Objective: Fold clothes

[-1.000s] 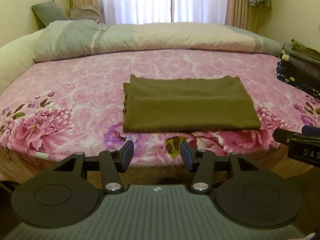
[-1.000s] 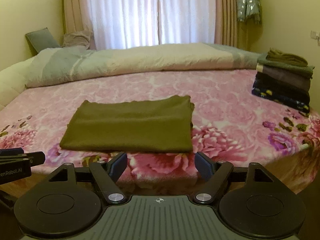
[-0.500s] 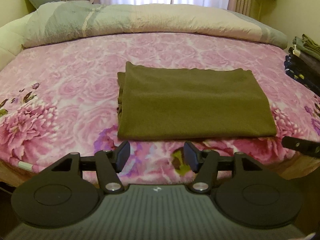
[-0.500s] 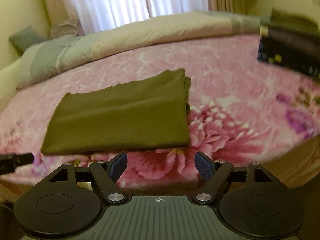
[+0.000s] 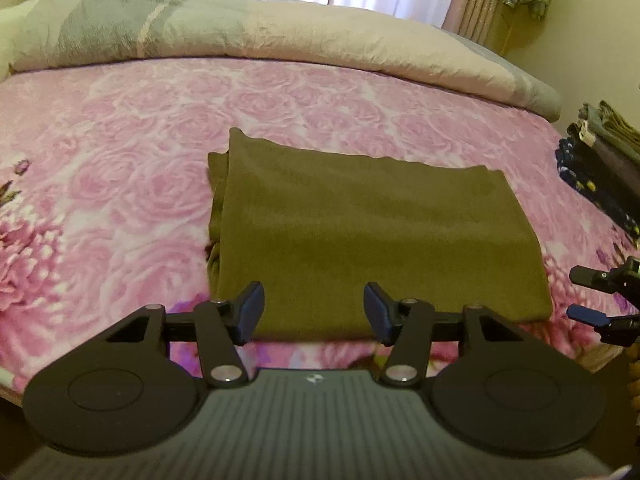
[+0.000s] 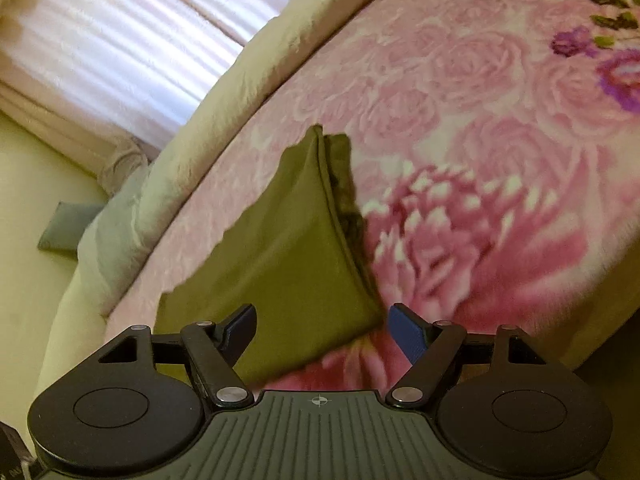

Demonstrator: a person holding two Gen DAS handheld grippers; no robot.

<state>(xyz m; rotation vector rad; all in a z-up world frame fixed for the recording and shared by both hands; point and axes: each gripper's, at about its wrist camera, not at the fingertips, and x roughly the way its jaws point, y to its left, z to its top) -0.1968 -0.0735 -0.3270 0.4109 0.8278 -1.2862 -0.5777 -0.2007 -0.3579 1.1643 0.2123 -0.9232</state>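
Both tongs have closed in on the folded olive cloth (image 5: 376, 240) since a moment ago, the right view now tilted sharply. Left tongs (image 5: 314, 312) hover spread apart at the cloth's near edge, holding nothing. Right tongs (image 6: 322, 330) gape empty over its near right corner. Beyond the tongs lies the pink floral bed (image 5: 120, 168); a stack of folded clothes (image 5: 600, 160) sits far right.
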